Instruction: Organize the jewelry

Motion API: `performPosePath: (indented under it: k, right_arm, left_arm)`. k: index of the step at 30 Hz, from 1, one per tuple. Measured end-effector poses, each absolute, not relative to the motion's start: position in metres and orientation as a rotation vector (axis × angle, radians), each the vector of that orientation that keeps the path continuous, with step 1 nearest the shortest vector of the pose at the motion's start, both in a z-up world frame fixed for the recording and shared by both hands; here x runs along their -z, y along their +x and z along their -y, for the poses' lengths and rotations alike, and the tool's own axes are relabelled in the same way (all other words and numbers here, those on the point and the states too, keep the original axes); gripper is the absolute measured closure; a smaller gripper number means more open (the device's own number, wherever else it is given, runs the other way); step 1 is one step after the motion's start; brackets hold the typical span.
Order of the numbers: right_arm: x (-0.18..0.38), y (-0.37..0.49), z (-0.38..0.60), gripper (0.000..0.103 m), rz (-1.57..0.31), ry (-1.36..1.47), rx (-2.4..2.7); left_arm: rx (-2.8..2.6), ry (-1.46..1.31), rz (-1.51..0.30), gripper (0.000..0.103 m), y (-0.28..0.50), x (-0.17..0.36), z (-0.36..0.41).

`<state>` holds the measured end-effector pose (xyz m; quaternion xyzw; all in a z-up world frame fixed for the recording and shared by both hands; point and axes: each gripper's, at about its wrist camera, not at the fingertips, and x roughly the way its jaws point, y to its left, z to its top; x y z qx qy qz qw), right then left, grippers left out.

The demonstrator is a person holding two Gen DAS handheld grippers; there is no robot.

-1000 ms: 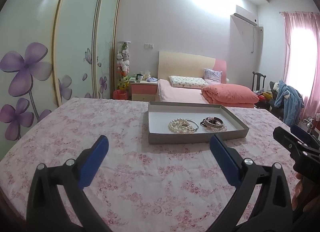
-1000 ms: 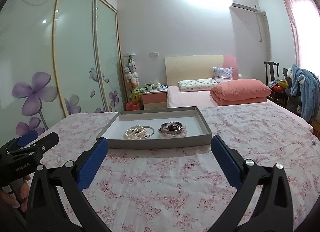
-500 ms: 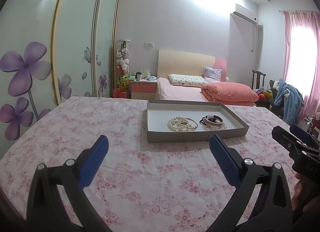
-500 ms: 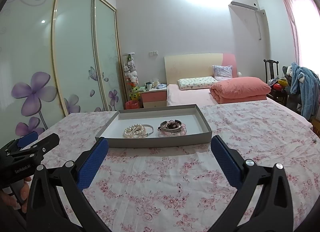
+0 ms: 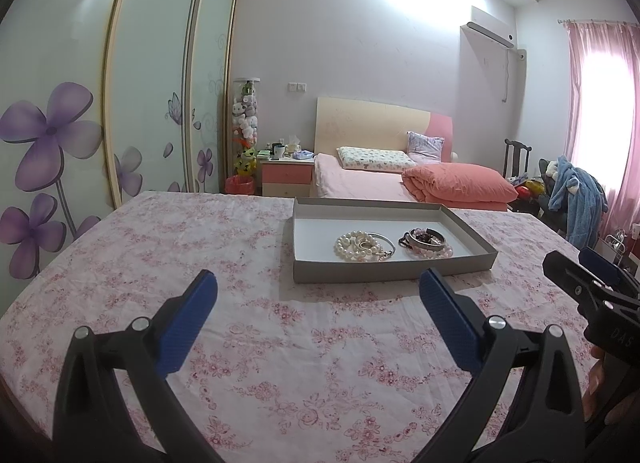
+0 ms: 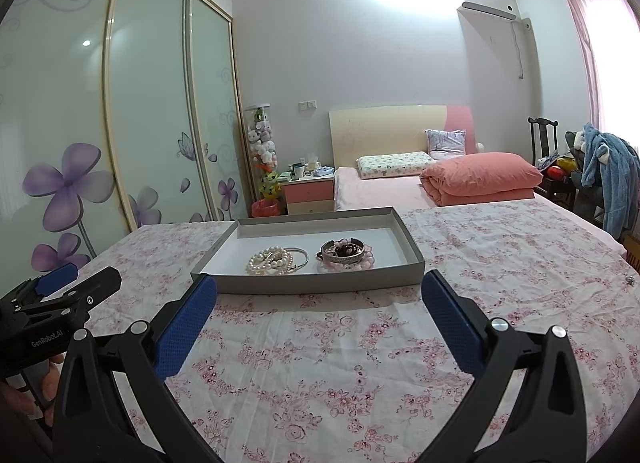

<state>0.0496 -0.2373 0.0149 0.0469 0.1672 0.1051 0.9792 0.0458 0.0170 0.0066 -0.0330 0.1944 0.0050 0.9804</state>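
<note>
While both my tongs hang above the flowered cloth [image 5: 280, 343], the grey tray [image 5: 394, 273] sits ahead of them on that same cloth, well clear of every fingertip. My left gripper [image 5: 318, 289] is spread wide, blue pads far apart, with nothing between them. From its camera the tray lies forward and a little to the right: its near wall shows in the gap between the pads, closer to the right pad than the left.

My right gripper [image 6: 319, 293] is just as wide open and just as empty. From its camera the tray [image 6: 308, 283] is almost dead centre, its near wall spanning most of the gap between the two pads, and the left pad tip overlaps the tray's near left corner in the picture. Whether it touches I cannot tell.

Inside the tray, two heaps of jewellery lie side by side near the front wall. On the left is a coil of white pearls [image 6: 270, 261] with a thin silver bangle [image 6: 300, 255] lying against it. On the right a broad silver cuff [image 6: 344, 255] sits on pink beads [image 6: 366, 263], with something dark inside it. The two heaps are close but apart.

Each gripper shows at the edge of the other's view, with fingers of a hand [image 6: 24, 395] on the left one's handle.
</note>
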Motion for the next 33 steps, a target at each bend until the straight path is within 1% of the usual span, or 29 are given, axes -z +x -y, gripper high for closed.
performPosePath:
  k: [33]
  right_arm:
    - [-0.0153, 0.0506, 0.2374, 0.002, -0.338, 0.096, -0.211]
  left_arm:
    - [-0.007, -0.065, -0.413, 0.004, 0.0481, -0.0024, -0.0126]
